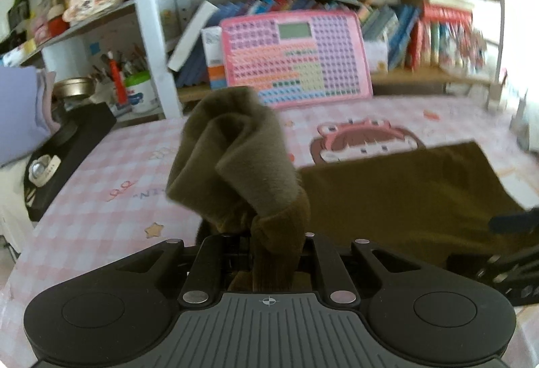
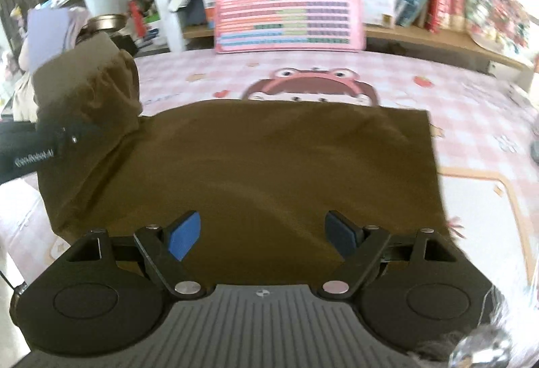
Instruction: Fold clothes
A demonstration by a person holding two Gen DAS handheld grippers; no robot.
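An olive-brown garment point(image 2: 269, 159) lies spread flat on the pink checked tablecloth point(image 2: 471, 119). My left gripper point(image 1: 269, 233) is shut on a bunched, ribbed end of it, and the lifted cloth point(image 1: 232, 159) stands up in front of the camera and hides the fingertips. In the right wrist view that raised end point(image 2: 97, 88) hangs at the left beside the left gripper point(image 2: 50, 139). My right gripper point(image 2: 262, 233) hovers open over the garment's near edge, blue pads point(image 2: 183, 235) wide apart with nothing between them. Its blue pad point(image 1: 512, 223) shows at the right edge of the left wrist view.
A pink toy keyboard panel point(image 1: 296, 58) leans against a bookshelf point(image 1: 421, 31) at the table's far edge. A black box point(image 1: 67, 149) sits at the left edge, with a pen tub point(image 1: 138, 92) behind it. A lilac sleeve point(image 1: 20, 119) shows far left.
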